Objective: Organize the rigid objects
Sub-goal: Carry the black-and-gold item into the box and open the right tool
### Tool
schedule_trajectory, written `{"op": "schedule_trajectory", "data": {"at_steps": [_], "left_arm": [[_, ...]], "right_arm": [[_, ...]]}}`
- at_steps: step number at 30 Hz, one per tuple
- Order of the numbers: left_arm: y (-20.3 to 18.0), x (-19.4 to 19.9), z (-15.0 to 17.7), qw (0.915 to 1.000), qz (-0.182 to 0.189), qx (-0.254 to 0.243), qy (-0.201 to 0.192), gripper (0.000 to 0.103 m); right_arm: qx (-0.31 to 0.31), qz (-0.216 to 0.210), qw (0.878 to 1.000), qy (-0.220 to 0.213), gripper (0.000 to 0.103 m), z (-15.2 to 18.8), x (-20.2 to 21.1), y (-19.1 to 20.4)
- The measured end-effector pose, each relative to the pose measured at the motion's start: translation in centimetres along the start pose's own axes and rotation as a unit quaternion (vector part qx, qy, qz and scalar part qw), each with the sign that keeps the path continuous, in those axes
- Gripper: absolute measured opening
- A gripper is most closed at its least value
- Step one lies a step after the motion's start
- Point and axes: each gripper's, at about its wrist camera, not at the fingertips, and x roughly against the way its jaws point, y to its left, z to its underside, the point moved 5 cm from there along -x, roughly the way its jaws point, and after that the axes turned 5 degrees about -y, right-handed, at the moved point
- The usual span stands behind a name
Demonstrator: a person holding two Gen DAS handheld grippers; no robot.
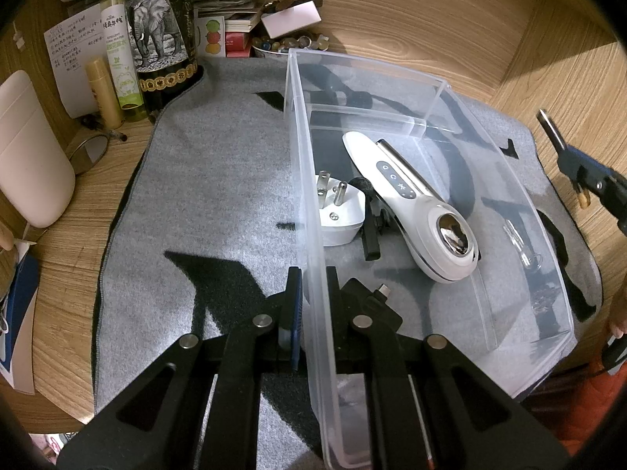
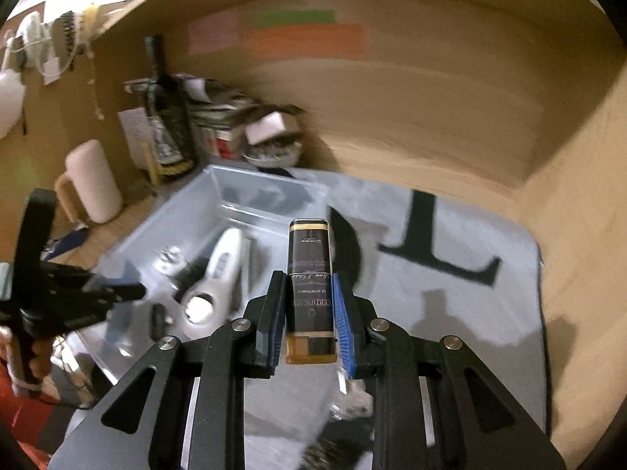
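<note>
the step in hand looks like a carry: the right gripper (image 2: pixel 308 305) has its blue-padded fingers (image 2: pixel 341 315) closed narrow on a slim dark bottle (image 2: pixel 309 274) with an amber base and a gold band near its far end. the bottle lies along the fingers, pointing to 12 o'clock in the right wrist view, held clear above the grey felt mat (image 2: pixel 450 313). that whole view is blurred.

the left gripper (image 1: pixel 311 293) is pinched shut on the near side wall of the clear plastic bin (image 1: pixel 309 196), one finger outside and one inside, apparently steadying it on the mat. inside the bin lie a white handheld device (image 1: pixel 415 203) with a chrome head, running from 11 to 5 o'clock, a white plug adapter (image 1: pixel 339 211) just beside it toward 9 o'clock, and a small black item between them that i cannot name. in the left wrist view the right gripper shows only at the 3 o'clock edge, outside the bin.

from the right wrist view the bin sits toward 9 to 10 o'clock of the held bottle, so the next move likely calls for swinging the bottle that way, over the bin's rim, lowering it into a free patch of floor beside the white device, then letting the fingers part. the bottles and clutter at the back of the tabletop (image 1: pixel 431 8) stay out of the way.
</note>
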Motion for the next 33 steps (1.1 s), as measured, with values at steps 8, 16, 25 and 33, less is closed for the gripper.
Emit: {"op": "schedule_trajectory", "data": {"at_steps": [8,16,25,33], "left_arm": [[0.0,0.0,0.0,1.0,0.0,0.0,0.0,0.009],[0.0,0.0,0.1,1.0,0.004,0.0,-0.001,0.01],[0.0,0.0,0.1,1.0,0.006,0.001,-0.001,0.01],[-0.1,0.0,0.0,1.0,0.003,0.001,0.002,0.01]], "right_arm": [[0.025,-0.047,0.999,0.008,0.022,-1.2,-1.9,3.6],[0.044,-0.082,0.995,0.039,0.022,-0.7,-3.8,6.3],[0.082,-0.109,0.987,0.088,0.022,0.7,-5.7,9.2],[0.119,-0.103,0.982,0.106,0.022,1.6,-6.0,10.4]]}}
